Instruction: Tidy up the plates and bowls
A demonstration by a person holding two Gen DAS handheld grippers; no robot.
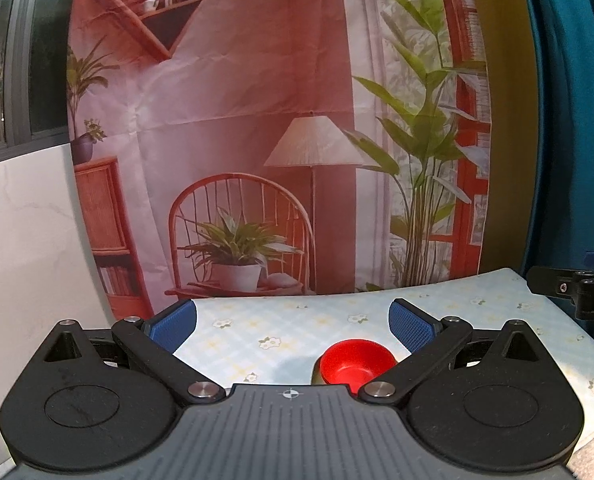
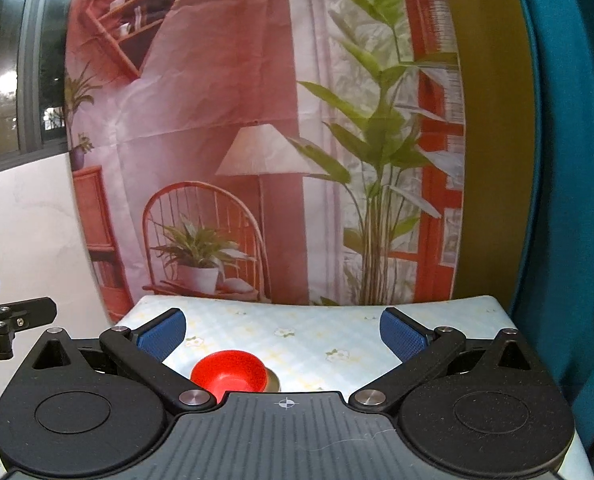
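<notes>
A small red bowl [image 1: 355, 362] rests on the table with the pale flowered cloth [image 1: 281, 332]. In the left wrist view it lies low and right of centre, close to the right blue pad. My left gripper [image 1: 293, 320] is open and holds nothing. In the right wrist view the same red bowl [image 2: 229, 374] sits left of centre, and a brownish dish edge [image 2: 274, 381] peeks out behind it, mostly hidden. My right gripper [image 2: 283, 330] is open and holds nothing, above the cloth [image 2: 317, 332].
A printed backdrop [image 1: 257, 140] of a room with chair, lamp and plants hangs behind the table. A teal curtain [image 2: 569, 160] runs down the right. A white wall [image 1: 21, 240] is at the left. The other gripper's black tip [image 1: 577, 288] shows at the right edge.
</notes>
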